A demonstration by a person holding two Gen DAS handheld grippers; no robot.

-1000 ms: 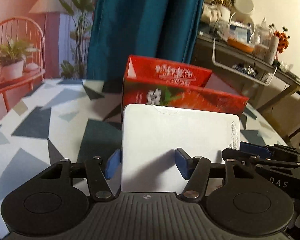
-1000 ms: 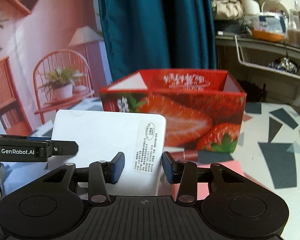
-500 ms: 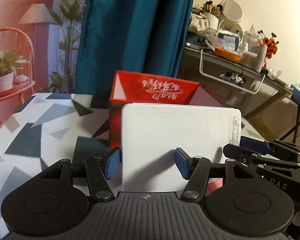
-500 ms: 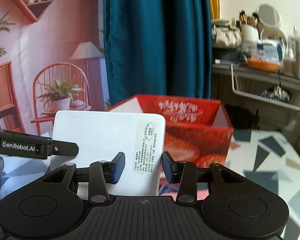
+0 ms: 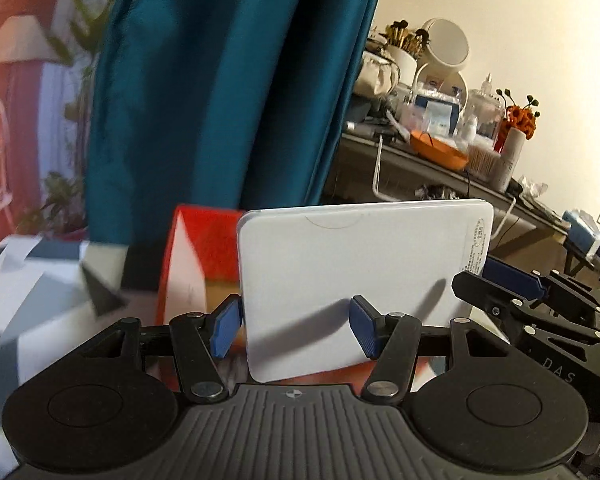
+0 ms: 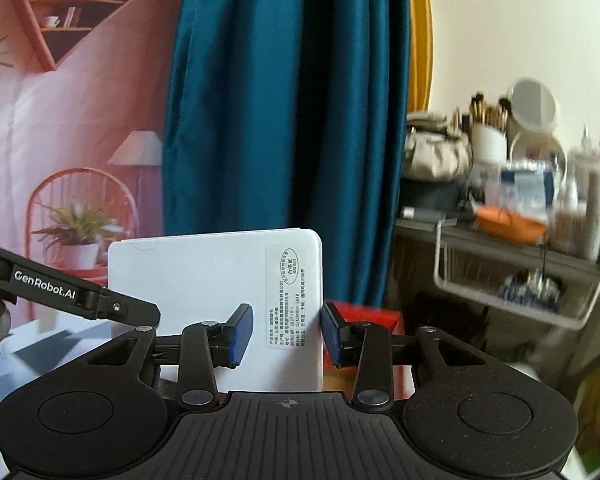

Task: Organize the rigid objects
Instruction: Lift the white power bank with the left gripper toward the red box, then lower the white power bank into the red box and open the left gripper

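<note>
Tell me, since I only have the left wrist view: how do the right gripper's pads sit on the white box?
Observer: On the right gripper, one pad looks pressed against the white box at its right edge. The other overlaps its face.
Operator: Where's the printed label relative to those pads?
Observer: The label runs down the box's right side, its lower end between the two pads.
Operator: The box hides most of the red carton here. Where is it?
Observer: The red carton shows low, just right of the box, well below its top edge.

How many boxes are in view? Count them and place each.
2: a white box held upright by both grippers, and a red strawberry box on the table behind it. Others may be hidden.
</note>
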